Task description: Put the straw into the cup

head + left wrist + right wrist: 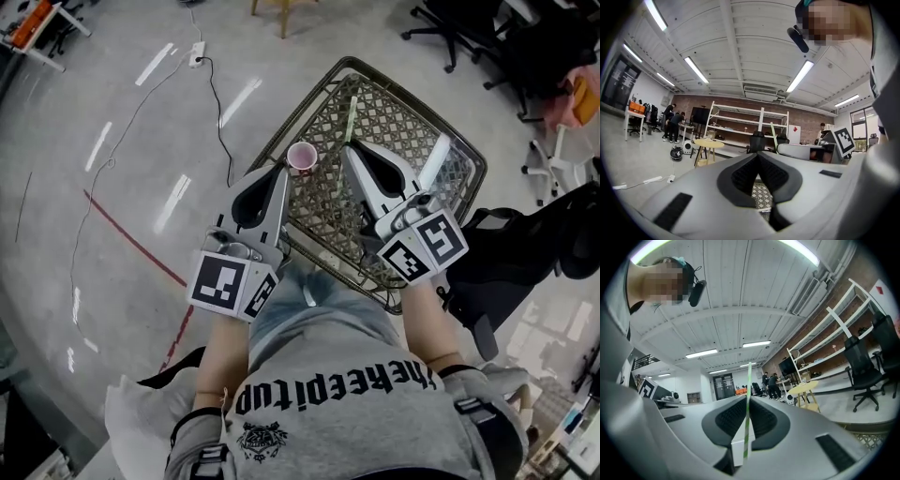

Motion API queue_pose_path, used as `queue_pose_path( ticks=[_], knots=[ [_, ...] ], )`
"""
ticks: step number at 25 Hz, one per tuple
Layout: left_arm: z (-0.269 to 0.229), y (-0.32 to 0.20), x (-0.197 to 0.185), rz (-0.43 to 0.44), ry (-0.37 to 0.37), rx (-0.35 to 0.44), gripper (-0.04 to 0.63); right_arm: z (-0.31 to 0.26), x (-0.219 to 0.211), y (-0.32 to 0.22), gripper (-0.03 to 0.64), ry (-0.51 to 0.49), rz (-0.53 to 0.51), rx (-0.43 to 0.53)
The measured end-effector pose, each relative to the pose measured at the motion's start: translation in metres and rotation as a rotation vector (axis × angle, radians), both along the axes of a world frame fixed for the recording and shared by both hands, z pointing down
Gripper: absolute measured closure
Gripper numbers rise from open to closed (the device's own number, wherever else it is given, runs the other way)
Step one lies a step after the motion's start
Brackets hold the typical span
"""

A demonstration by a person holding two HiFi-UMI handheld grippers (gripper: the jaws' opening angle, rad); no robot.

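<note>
Room: an open workshop with a grey concrete floor; a black cable trails across it on the left of the cup.
Surface: a wire-mesh table, seen from steeply above, carries the cup near its left edge.
Cup: a small pink cup, upright with its mouth open and nothing in it.
Straw: a green-and-white striped straw, not yet in the cup. In the head view it shows as a pale line to the right of the cup and reaching beyond it.
Right gripper: the right gripper has its jaws clamped on the straw low down, so most of the length stands free above the tips, which sit just right of the cup.
Left gripper: the left gripper has its jaws pressed together on nothing. Its tip lies just left of the cup; I cannot tell whether it touches.
Risk, tipping: the cup looks light and is not gripped, so a straw end striking the rim instead of the opening would likely knock it over or slide it towards the table edge.
Risk, aim: the long free end may sway, and a small wrist tilt could swing it wide of the narrow mouth.
Risk, nudge: any drift of the left gripper's closed tip towards the cup could push it.
</note>
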State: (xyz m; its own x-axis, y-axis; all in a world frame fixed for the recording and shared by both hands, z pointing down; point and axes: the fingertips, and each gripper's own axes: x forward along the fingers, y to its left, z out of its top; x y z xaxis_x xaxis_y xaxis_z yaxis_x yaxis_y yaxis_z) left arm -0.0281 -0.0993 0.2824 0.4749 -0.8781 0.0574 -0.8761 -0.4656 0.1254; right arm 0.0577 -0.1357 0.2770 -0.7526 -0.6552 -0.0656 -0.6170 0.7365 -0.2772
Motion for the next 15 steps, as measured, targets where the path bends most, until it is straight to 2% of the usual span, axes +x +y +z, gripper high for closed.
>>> queue_pose_path(
  ticks=[15],
  knots=[
    [0.013,-0.039,-0.038,0.186,0.009,-0.029,0.563,0.013,-0.032,-0.029,0.569,0.001,0.207,-0.002]
  ],
)
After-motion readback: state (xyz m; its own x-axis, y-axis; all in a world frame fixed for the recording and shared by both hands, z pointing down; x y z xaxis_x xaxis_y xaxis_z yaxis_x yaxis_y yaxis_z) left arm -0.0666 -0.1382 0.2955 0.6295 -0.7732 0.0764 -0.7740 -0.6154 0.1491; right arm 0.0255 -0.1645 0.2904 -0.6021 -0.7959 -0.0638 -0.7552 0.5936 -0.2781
